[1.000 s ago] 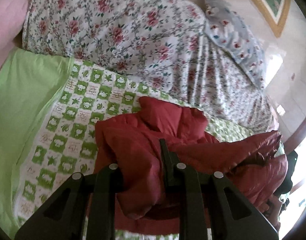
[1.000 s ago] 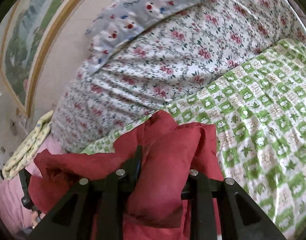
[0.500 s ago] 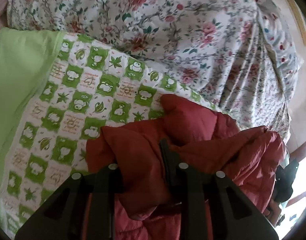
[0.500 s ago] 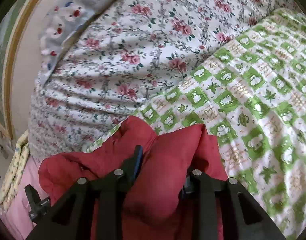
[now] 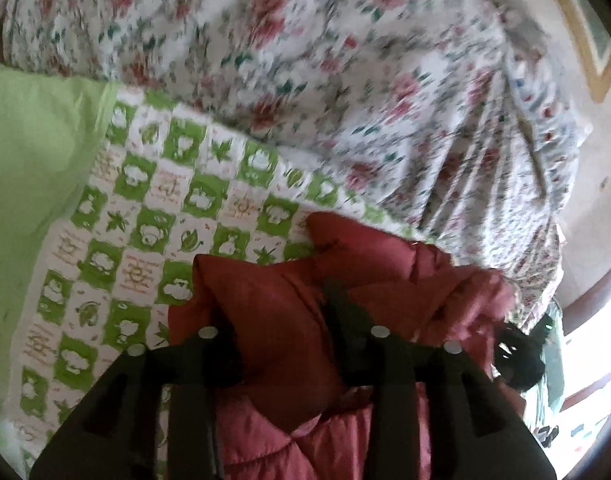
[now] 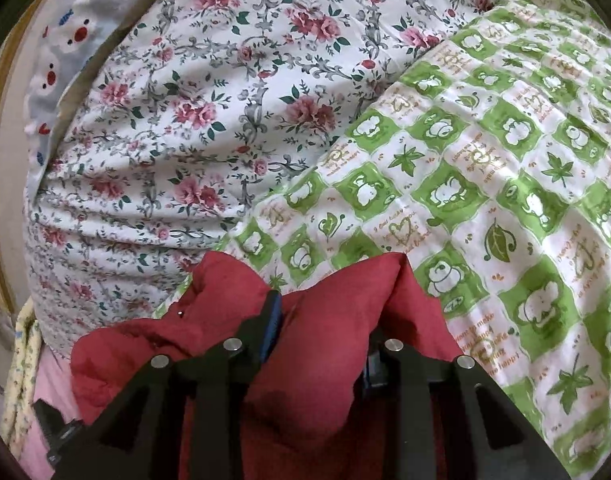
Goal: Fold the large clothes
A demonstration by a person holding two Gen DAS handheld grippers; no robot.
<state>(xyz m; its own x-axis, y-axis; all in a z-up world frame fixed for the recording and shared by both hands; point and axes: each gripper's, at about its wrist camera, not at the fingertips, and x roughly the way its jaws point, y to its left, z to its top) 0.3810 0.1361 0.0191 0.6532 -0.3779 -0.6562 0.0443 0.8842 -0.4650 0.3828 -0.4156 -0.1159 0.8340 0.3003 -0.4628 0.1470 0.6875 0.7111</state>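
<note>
A dark red padded jacket [image 5: 385, 276] is bunched up on the green-and-white checked bedspread [image 5: 153, 208]. My left gripper [image 5: 285, 312] is shut on a thick fold of the jacket, which bulges between its black fingers. In the right wrist view my right gripper [image 6: 325, 320] is shut on another fold of the same red jacket [image 6: 317, 344], just above the checked bedspread [image 6: 485, 184]. The other gripper shows as a black shape at the right edge of the left wrist view [image 5: 521, 356]. The fingertips are buried in cloth.
A bulky floral quilt [image 5: 325, 64] [image 6: 209, 100] lies just beyond the jacket. A plain light green sheet [image 5: 29, 152] is at the left. A grey bear-print pillow [image 6: 69, 36] and a framed picture [image 5: 585, 28] are behind the quilt. Pink cloth [image 6: 49, 384] is at lower left.
Both grippers have carried the jacket forward and lower over the bedspread, closer to the floral quilt. Both stay shut on the jacket. The left view is now motion-blurred.
</note>
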